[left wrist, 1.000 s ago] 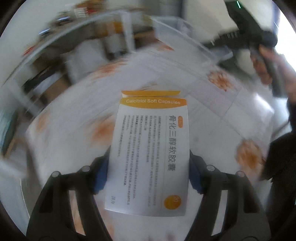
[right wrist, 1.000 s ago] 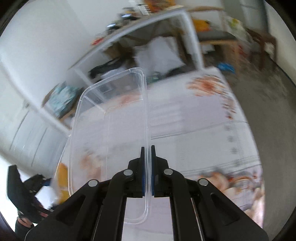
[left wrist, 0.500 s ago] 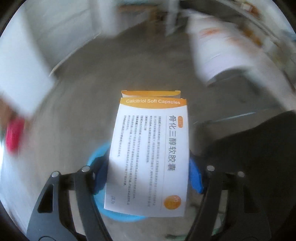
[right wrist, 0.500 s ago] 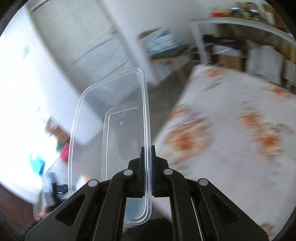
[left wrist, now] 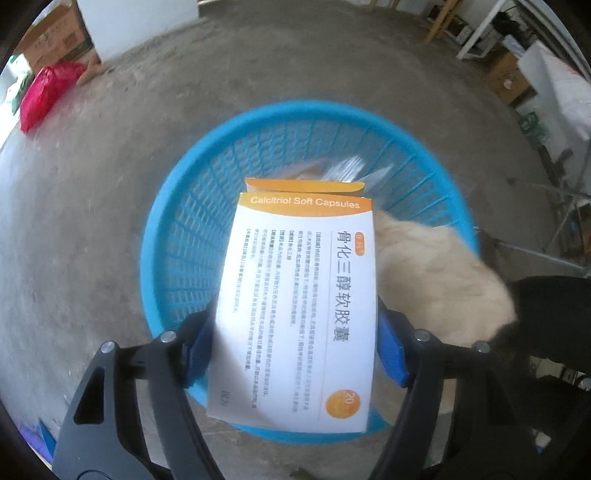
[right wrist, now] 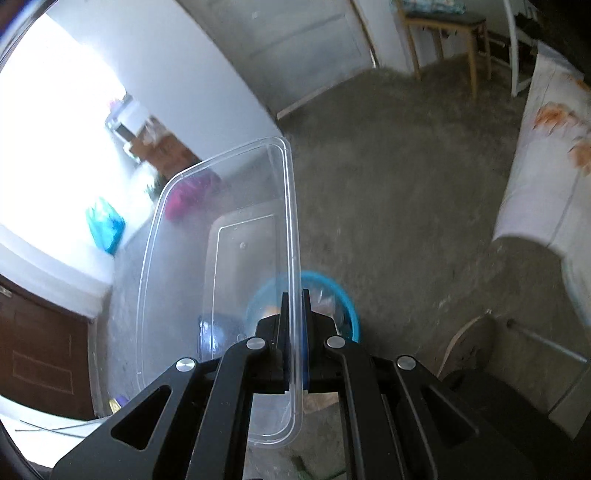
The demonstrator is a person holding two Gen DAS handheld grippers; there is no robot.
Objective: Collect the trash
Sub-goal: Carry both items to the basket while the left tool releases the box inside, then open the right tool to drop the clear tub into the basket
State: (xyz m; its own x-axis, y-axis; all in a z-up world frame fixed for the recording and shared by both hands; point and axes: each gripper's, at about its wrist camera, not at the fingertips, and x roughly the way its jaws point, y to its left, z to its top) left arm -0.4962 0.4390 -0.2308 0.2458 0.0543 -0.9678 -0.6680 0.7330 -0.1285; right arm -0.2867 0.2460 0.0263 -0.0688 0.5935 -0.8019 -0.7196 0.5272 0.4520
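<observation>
My left gripper (left wrist: 295,332) is shut on a white and orange medicine box (left wrist: 299,295) labelled Calcitriol Soft Capsules and holds it above a blue slatted trash basket (left wrist: 192,221) on the concrete floor. The basket holds some clear wrappers and pale trash. My right gripper (right wrist: 293,306) is shut on the rim of a clear plastic container (right wrist: 221,258), held edge-on above the floor. The blue basket (right wrist: 347,299) shows below and beyond it in the right wrist view.
A pale furry shape (left wrist: 436,277) lies at the basket's right rim. A red bag (left wrist: 44,92) and cardboard boxes (left wrist: 51,37) are far left. A table with a flowered cloth (right wrist: 546,166) stands right, a wooden chair (right wrist: 443,29) behind.
Both grippers swung away from the flowered table toward the floor. The medicine box now hangs over the blue basket, which has grown larger in view. Both grips are unchanged.
</observation>
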